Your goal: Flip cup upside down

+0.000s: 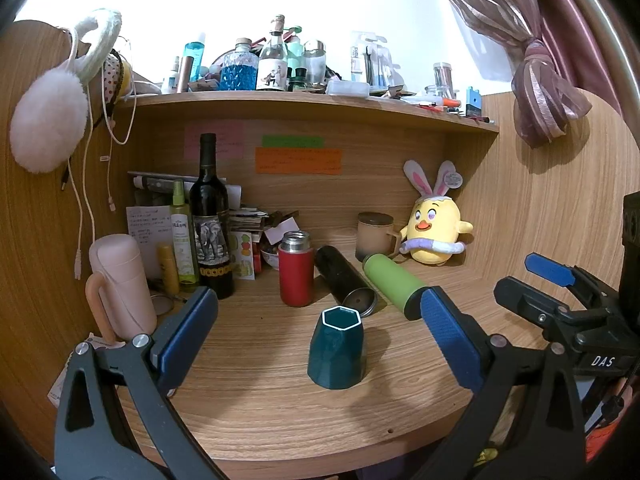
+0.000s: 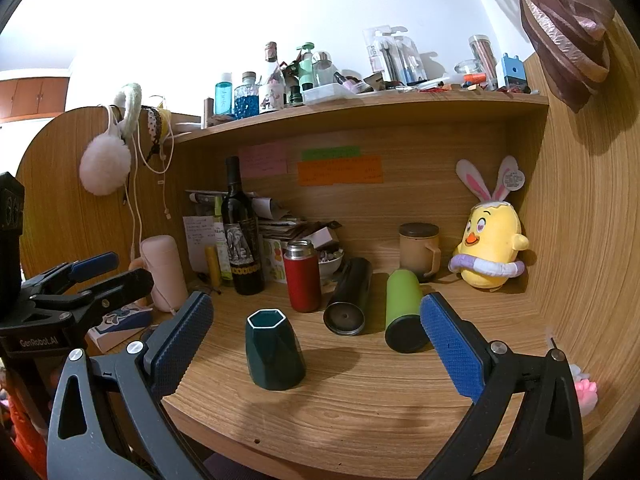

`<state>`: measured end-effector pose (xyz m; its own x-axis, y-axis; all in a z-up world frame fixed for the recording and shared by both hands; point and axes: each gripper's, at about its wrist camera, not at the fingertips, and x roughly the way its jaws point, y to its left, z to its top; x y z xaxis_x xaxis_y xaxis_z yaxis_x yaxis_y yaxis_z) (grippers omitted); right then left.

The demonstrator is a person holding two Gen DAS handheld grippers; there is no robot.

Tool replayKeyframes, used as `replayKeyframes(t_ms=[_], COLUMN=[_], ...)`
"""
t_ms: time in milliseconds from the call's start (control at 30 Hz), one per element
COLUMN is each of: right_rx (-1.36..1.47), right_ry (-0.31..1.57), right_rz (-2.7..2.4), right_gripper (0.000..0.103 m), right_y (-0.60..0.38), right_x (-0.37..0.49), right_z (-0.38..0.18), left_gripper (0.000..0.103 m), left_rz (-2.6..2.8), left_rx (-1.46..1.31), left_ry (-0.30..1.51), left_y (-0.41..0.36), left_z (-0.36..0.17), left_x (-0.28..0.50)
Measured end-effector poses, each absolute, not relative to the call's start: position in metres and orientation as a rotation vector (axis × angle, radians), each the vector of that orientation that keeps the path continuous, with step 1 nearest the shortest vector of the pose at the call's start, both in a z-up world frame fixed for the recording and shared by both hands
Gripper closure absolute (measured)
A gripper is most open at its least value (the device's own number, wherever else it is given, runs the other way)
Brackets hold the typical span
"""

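Note:
A dark teal faceted cup with a hexagonal white-edged rim stands upright, mouth up, on the wooden desk. It also shows in the right wrist view. My left gripper is open and empty, its blue pads on either side of the cup and a little in front of it, not touching. My right gripper is open and empty, with the cup left of its centre. Each gripper shows in the other's view, the right one and the left one, both held off the desk's front edge.
Behind the cup stand a red flask, a black flask lying down and a green flask lying down. A wine bottle, a pink bottle, a lidded mug and a yellow plush chick sit further back.

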<state>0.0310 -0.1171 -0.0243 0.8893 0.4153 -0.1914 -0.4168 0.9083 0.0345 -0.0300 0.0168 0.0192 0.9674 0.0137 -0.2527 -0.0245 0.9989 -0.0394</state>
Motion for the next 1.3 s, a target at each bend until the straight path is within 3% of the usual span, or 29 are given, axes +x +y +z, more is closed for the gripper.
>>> replayKeyframes(t_ms=[1300], right_rx=[0.001], right_ry=[0.209], right_rz=[0.428], right_gripper=[0.000], right_y=[-0.122], right_x=[0.037], right_z=[-0.027], left_gripper=[0.000], left_rz=[-0.018], left_rx=[-0.042], left_ry=[0.283], left_y=[0.010], left_z=[0.015], left_x=[-0.020])
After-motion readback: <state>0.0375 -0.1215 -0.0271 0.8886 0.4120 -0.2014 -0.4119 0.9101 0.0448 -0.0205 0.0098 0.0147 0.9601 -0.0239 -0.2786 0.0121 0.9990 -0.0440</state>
